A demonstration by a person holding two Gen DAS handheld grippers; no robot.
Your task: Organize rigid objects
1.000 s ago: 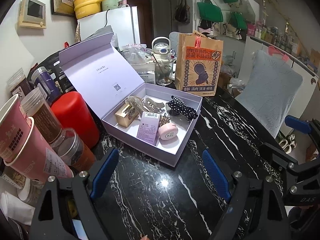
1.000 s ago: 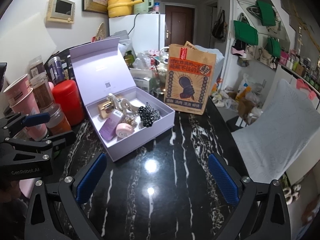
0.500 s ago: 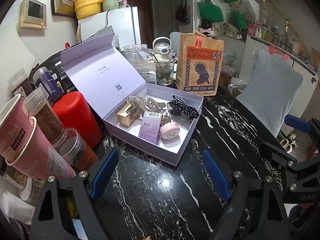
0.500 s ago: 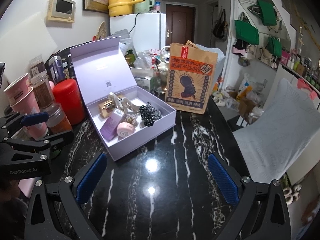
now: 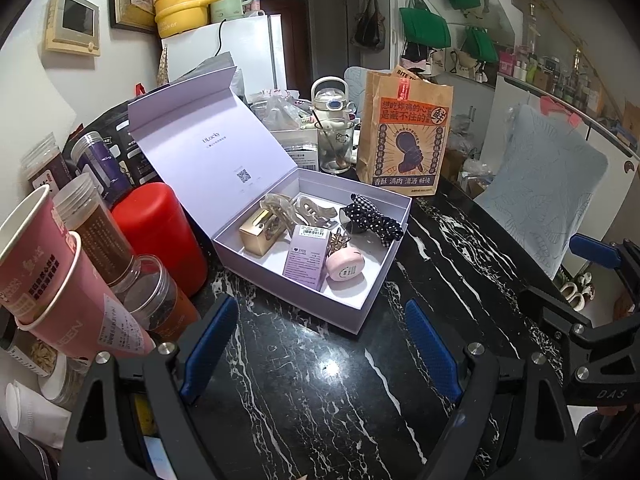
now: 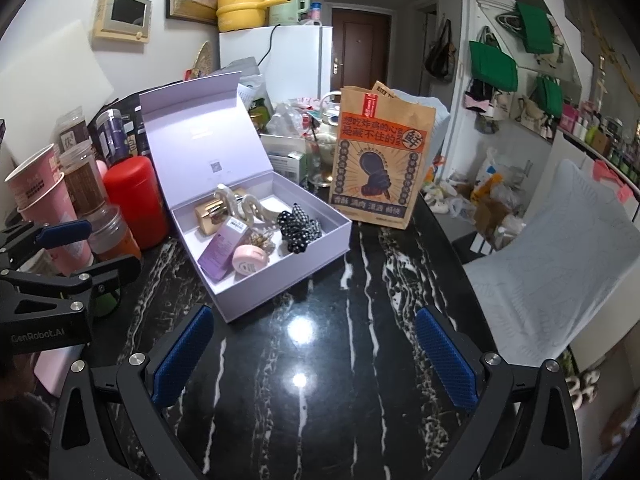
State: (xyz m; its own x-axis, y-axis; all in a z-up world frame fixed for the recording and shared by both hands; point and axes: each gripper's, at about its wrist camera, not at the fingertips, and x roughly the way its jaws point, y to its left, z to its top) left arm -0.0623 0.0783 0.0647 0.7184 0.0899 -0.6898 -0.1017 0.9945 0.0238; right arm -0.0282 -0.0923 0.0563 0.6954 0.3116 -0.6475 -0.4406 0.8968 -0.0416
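the left gripper point(image 5: 320, 344) hangs over the black marbled desk point(image 5: 320, 400) with its jaws released and nothing between the two blue pads, and the right gripper point(image 6: 316, 356) does the same a little to its right, jaws spread wide and bare. just ahead of both sits one open lilac box point(image 5: 368, 312), its lid point(image 5: 208, 148) tipped up and back on the left side. inside it i count one gold box point(image 5: 256, 234) at the back left, two pale hair claws point(image 5: 296, 206) lying together behind it, one purple carton point(image 5: 306, 260) lying flat in the middle, one round pink case point(image 5: 344, 268) touching the carton's right side, one small gold clip point(image 5: 338, 240) just behind the pink case, and one black dotted scrunchie point(image 5: 372, 220) by the right wall. left of the box stand one red canister point(image 5: 160, 236), two stacked pink paper cups point(image 5: 52, 280) and several clear jars point(image 5: 160, 304). behind the box one brown paper bag point(image 5: 404, 132) stands upright, with one glass cup point(image 5: 336, 148) just to its left.
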